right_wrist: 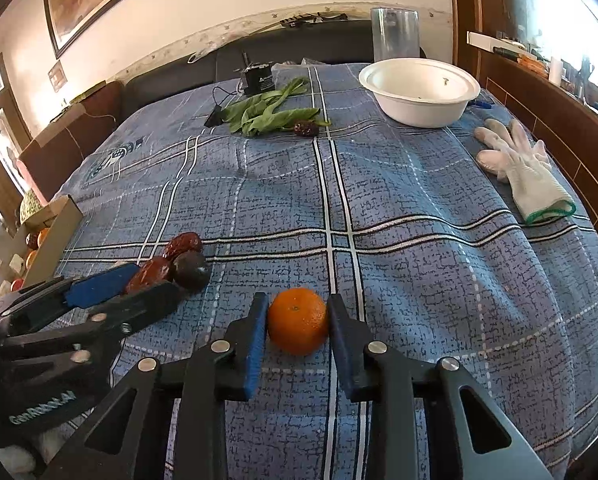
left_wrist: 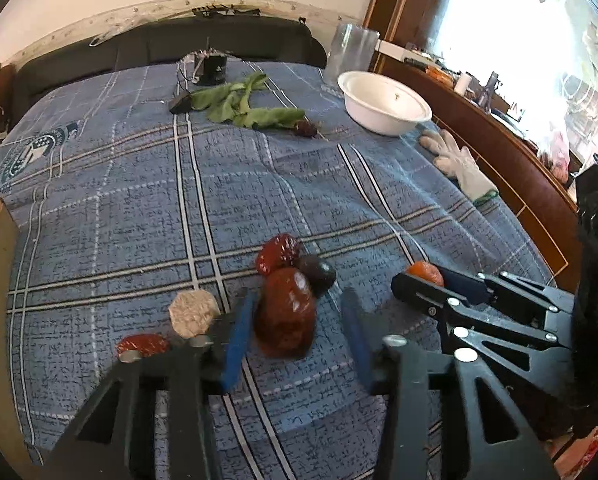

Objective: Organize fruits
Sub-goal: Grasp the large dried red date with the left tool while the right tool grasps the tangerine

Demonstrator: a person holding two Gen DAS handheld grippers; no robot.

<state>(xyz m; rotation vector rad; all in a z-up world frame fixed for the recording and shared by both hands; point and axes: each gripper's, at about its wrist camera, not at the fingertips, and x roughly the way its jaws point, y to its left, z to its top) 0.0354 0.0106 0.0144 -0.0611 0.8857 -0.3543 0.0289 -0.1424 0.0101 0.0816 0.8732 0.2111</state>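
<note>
In the left wrist view my left gripper [left_wrist: 297,312] is open around a large red-brown date [left_wrist: 285,312] on the blue plaid cloth; the pads stand apart from it. Behind it lie another red date [left_wrist: 279,252] and a dark round fruit [left_wrist: 318,273]. A flat red piece [left_wrist: 142,344] and a pale hexagonal piece [left_wrist: 193,312] lie to the left. In the right wrist view my right gripper [right_wrist: 297,312] is shut on an orange [right_wrist: 298,320] resting on the cloth. The left gripper [right_wrist: 139,284] shows there at the dates [right_wrist: 151,272].
A white bowl [right_wrist: 419,108] stands at the back right, a clear glass [right_wrist: 395,34] behind it. Green leaves [right_wrist: 267,114] with a dark fruit [right_wrist: 306,128] lie at the back middle. A white glove [right_wrist: 523,172] lies right. A cardboard box [right_wrist: 55,232] with fruits stands left.
</note>
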